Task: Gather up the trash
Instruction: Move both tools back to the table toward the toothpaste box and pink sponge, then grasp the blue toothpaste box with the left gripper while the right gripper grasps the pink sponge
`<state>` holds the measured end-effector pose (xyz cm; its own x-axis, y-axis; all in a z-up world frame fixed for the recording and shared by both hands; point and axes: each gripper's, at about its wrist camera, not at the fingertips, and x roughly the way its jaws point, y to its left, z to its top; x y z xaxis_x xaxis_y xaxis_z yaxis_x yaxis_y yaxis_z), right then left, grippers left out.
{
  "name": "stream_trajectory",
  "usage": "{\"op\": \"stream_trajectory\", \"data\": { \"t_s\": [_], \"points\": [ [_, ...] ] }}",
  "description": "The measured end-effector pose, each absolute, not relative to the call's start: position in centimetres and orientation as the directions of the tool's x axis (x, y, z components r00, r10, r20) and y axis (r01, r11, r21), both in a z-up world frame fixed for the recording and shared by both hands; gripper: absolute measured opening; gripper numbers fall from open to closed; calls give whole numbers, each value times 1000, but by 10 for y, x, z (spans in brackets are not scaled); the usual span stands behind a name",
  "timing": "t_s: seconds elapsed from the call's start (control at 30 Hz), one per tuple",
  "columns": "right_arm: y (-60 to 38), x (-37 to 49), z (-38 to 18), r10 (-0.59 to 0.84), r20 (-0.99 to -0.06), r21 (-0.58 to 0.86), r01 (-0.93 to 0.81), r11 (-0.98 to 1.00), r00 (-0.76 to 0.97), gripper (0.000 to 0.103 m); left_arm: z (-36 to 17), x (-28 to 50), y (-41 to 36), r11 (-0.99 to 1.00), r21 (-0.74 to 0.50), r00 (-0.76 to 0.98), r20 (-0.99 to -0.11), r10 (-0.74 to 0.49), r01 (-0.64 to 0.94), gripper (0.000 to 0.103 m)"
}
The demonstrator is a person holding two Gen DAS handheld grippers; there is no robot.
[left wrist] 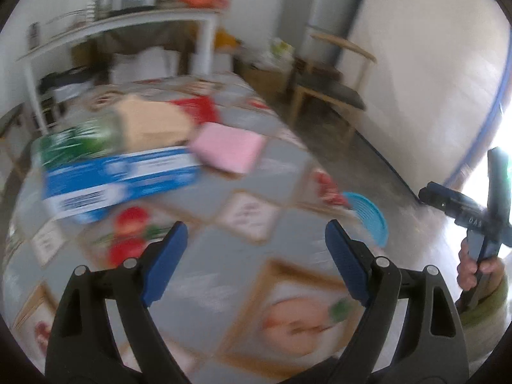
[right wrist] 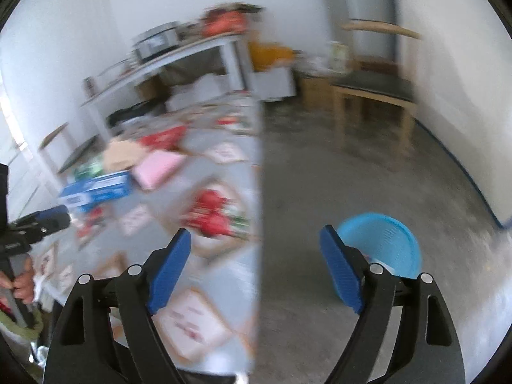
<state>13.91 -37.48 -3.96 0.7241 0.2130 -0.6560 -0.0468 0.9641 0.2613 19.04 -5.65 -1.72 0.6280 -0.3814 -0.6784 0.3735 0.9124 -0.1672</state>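
Observation:
Both views are blurred. On a table with a patterned cloth [left wrist: 204, 256] lie a blue and white box [left wrist: 121, 179] [right wrist: 99, 188], a green packet [left wrist: 76, 140], a tan carton [left wrist: 153, 121], a flat pink item [left wrist: 230, 147] [right wrist: 158, 168] and something red [left wrist: 198, 108]. A blue plastic basket [right wrist: 384, 243] [left wrist: 368, 217] stands on the floor beside the table's edge. My left gripper [left wrist: 256, 224] hangs open and empty over the near part of the table. My right gripper [right wrist: 256, 228] is open and empty above the table's edge, with the basket just behind its right finger.
A wooden chair [left wrist: 329, 89] [right wrist: 374, 92] stands by the white wall at the far right. A white shelf table [left wrist: 128, 22] loaded with clutter lines the back wall, with boxes under it. Bare concrete floor [right wrist: 352, 176] lies right of the table. A hand [left wrist: 470, 268] holds the other gripper's handle.

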Motion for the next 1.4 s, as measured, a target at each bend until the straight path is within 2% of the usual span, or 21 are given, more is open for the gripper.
{"op": "stream_trajectory", "data": {
  "t_s": [0.1,0.2,0.37,0.47,0.73,0.9,1.13,1.17,1.23,1.3,1.4],
  "points": [
    [-327,172,-38,303,-679,261,-166,951,668,81,-14,189,-7,935,-140,684,-648,-335,325,84],
    [-282,204,-36,366,-708,227,-297,928,603,81,-3,201,28,926,-135,692,-628,-356,354,87],
    [-224,263,-31,341,-761,69,-454,888,551,88,5,258,47,889,-71,623,-689,-372,452,87],
    [-207,300,-35,344,-806,46,-529,847,481,88,3,288,46,842,-23,557,-740,-377,540,89],
    [-179,381,-58,307,-895,50,-612,789,323,88,-31,331,6,657,85,366,-880,-303,749,89],
    [-163,401,-80,266,-940,52,-678,733,214,88,-54,336,-13,556,147,313,-925,-216,818,89],
    [-164,416,-92,244,-951,54,-673,738,191,88,-69,344,-25,513,165,280,-947,-157,843,89],
    [-165,418,-93,247,-950,59,-670,740,189,88,-69,347,-24,518,157,277,-947,-161,841,87],
    [-166,420,-95,254,-951,76,-665,743,176,88,-68,350,-24,528,140,265,-949,-169,837,78],
    [-164,421,-99,248,-953,72,-670,739,172,87,-69,354,-24,540,138,265,-950,-163,830,64],
    [-161,419,-100,254,-948,61,-676,734,191,83,-66,360,-22,551,124,257,-951,-170,825,55]
  ]
}}
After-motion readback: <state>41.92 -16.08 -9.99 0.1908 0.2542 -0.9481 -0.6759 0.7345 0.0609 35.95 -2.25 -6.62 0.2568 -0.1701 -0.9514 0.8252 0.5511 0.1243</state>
